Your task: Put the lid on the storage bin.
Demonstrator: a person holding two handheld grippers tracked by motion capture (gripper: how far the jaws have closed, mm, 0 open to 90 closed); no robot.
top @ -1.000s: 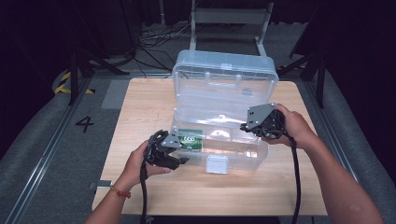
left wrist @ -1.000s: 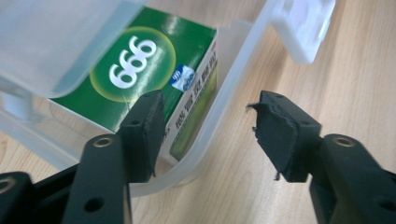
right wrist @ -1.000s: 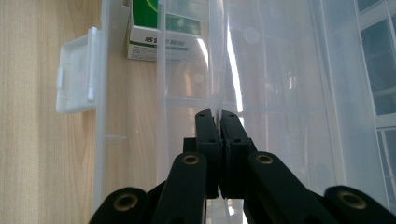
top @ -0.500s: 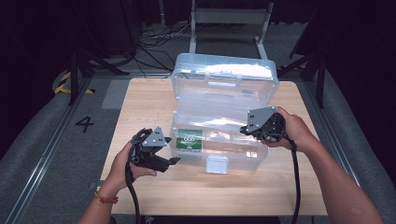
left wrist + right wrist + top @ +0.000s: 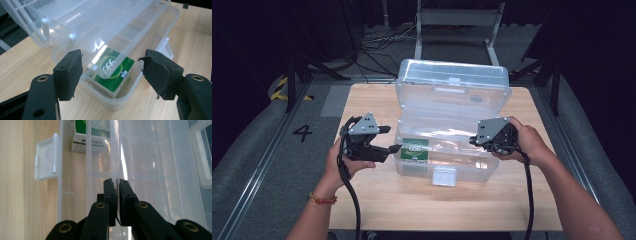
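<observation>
From above, the clear plastic case (image 5: pixel 447 145) sits open mid-desk (image 5: pixel 377 200); the left tongs (image 5: pixel 388 139) hover at its left end. In the left gripper view they are spread with nothing between them, having just narrowed, before the green box (image 5: pixel 113 72) in the case's end. In the right gripper view, the right tongs (image 5: pixel 117 185) are pressed together on the inner tray's thin wall (image 5: pixel 115 150).

A pale wooden table (image 5: pixel 412 200) spreads under and around the left gripper (image 5: pixel 389 139) and the right gripper (image 5: pixel 472 141). Out past the left gripper, off the table's edge, grey floor covering (image 5: pixel 262 165) carries a black number 4 (image 5: pixel 302 132), and farther off on that side lies a strip of yellow-and-black tape (image 5: pixel 279 89). Well ahead of both grippers, beyond the table's far edge, a grey metal frame (image 5: pixel 457 20) stands upright, with loose cables (image 5: pixel 377 37) on the floor just beside it.
</observation>
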